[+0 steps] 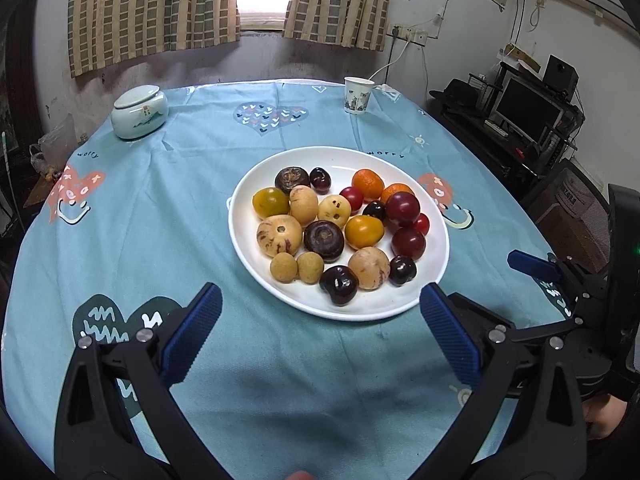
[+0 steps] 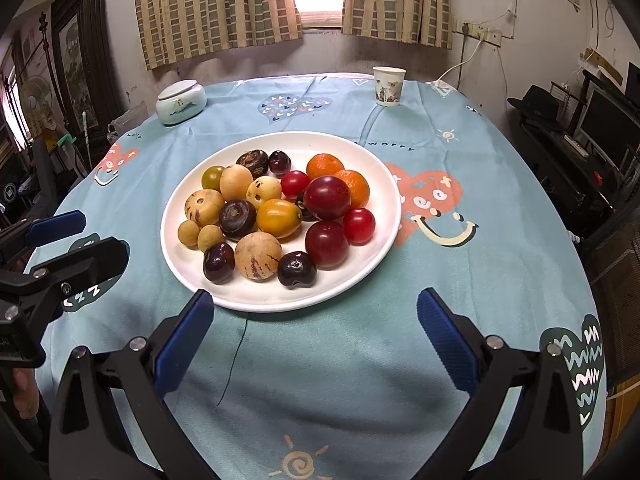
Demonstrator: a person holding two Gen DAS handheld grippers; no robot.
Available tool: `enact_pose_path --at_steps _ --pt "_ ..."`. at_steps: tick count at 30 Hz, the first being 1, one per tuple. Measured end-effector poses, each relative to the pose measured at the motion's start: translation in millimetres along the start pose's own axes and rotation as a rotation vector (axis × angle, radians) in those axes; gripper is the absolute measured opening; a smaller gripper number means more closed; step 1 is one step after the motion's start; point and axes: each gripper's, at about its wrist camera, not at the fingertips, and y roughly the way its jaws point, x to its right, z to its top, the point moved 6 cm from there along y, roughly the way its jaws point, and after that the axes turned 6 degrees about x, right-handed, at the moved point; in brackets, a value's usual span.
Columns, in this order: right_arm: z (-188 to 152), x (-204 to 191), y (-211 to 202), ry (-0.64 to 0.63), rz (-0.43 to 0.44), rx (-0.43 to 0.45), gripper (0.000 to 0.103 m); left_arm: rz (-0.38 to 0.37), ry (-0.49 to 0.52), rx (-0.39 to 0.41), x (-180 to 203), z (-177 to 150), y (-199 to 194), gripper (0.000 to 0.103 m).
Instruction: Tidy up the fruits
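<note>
Both tools hang over the near edge of the round table, side by side, each looking forward at the same dish. The left gripper (image 1: pixel 320 312), black-framed with ribbed blue pads, has its fingers spread wide with nothing between them; the right gripper (image 2: pixel 316 312), built the same way, is likewise spread and empty. Splayed like this, either one could take a fruit without further widening.

The wide, shallow white ceramic plate (image 1: pixel 434 216) sits just ahead of both sets of fingertips, its near rim almost level with them. In the left view it lies ahead and a little to the right; in the right view, ahead and a little to the left, so it rests roughly between the two tools, within reach of either.

All the small mixed fruits (image 2: pixel 276 208) lie on it in one loose heap: dark cherries nearest the tools, pale speckled melon-like ones and small tan round ones towards the left, red plums and orange mandarins towards the right and back. No fruit shows on the light blue printed tablecloth (image 1: pixel 160 208).

This fits a pile gathered onto the plate, or one waiting to be sorted by kind; I cannot tell which.

Well beyond the plate stand a pale lidded ceramic jar (image 1: pixel 139 111), far left, and a patterned paper cup (image 2: pixel 389 85), far right, both clear of the working space.
</note>
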Motion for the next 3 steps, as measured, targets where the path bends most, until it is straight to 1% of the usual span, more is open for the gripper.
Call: enact_pose_path --at_steps 3 --pt "-1.9 -1.5 0.8 0.0 0.001 -0.004 0.102 0.004 0.006 -0.009 0.3 -1.8 1.1 0.101"
